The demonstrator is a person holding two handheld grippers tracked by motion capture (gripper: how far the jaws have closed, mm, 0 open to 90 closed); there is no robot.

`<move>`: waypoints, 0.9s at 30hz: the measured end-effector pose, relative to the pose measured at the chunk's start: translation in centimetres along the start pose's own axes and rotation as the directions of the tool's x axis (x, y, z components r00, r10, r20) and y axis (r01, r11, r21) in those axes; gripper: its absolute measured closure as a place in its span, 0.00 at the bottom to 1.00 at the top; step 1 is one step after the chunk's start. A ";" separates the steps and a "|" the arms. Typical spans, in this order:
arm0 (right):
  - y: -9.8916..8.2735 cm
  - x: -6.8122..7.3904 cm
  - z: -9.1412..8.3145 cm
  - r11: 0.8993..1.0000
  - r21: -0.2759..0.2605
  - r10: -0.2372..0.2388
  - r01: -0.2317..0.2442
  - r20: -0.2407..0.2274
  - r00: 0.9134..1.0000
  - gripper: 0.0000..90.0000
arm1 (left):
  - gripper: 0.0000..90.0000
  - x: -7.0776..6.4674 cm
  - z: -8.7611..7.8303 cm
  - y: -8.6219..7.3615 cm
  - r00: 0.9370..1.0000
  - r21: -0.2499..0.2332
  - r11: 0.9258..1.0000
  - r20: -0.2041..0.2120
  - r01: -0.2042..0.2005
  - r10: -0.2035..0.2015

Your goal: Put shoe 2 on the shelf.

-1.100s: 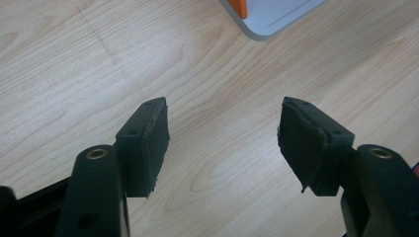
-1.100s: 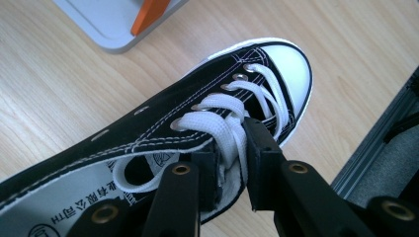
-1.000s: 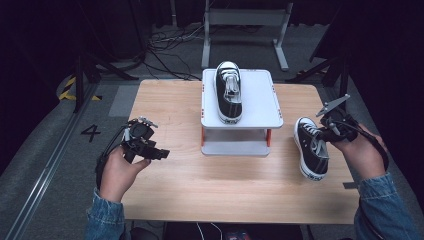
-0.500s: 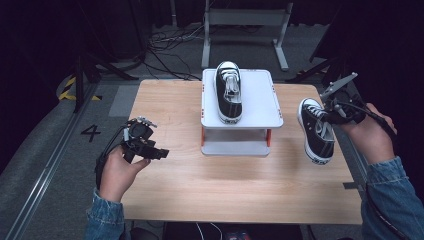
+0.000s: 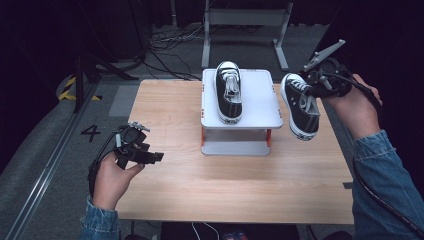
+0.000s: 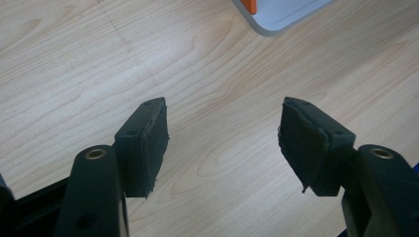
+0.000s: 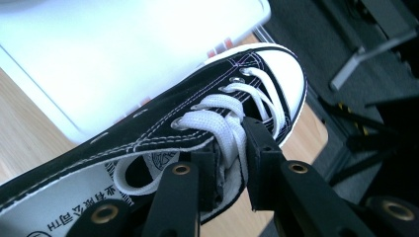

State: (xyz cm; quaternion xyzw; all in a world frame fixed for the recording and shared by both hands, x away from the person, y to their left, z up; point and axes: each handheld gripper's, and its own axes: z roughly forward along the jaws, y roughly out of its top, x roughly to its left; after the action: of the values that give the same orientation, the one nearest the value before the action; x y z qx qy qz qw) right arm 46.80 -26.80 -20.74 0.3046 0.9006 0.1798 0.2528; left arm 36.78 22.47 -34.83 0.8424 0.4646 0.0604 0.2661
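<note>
A black sneaker with white toe cap and laces lies on the white raised platform at the table's back middle. A second matching sneaker hangs in the air just right of the platform, tilted, toe away from me. My right gripper is shut on its tongue and laces. In the right gripper view the sneaker's toe cap points past the platform's edge. My left gripper rests low over the table's left side, open, with bare wood between its pads.
The wooden table has free room in front of the platform. An orange leg of the platform peeks in at the top of the left gripper view. Cables and a metal stand lie on the dark floor behind.
My right gripper has lifted the second sneaker off the table and carried it up and back toward the platform's right edge. The left gripper has stayed put.
</note>
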 end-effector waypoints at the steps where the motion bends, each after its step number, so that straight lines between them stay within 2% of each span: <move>1: 0.4 0.1 0.1 1.000 -0.005 -0.007 0.007 -0.007 1.000 0.86 | 0.41 0.0 0.0 -0.1 1.000 -0.002 1.000 -0.001 0.001 -0.001; 2: 1.1 0.2 0.2 1.000 -0.007 -0.013 0.013 -0.020 1.000 0.86 | 0.41 0.1 -0.1 -0.3 1.000 0.001 1.000 -0.001 0.001 -0.001; 7: 3.2 0.7 1.2 0.999 0.001 -0.051 0.051 -0.023 0.998 0.86 | 0.41 0.3 -0.4 -0.5 1.000 -0.010 1.000 -0.003 0.005 -0.005; 16: 6.2 1.6 3.6 0.999 -0.019 -0.042 0.041 -0.035 0.999 0.86 | 0.41 0.4 0.0 -0.1 1.000 -0.004 1.000 0.008 -0.002 0.002; 23: 8.5 2.3 5.4 0.998 -0.026 -0.061 0.061 0.027 0.998 0.86 | 0.41 0.6 0.2 0.3 1.000 -0.007 1.000 0.019 -0.008 0.008; 27: 9.4 2.5 6.5 0.997 -0.019 -0.071 0.072 0.041 0.997 0.86 | 0.41 0.7 0.3 0.3 1.000 -0.011 1.000 0.021 -0.014 0.014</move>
State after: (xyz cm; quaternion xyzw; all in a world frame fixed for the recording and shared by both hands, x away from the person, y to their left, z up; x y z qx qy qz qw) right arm 53.03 -17.05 -22.35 0.2731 0.9037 0.1736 0.2805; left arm 37.54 22.81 -35.01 0.8448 0.4555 0.0560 0.2750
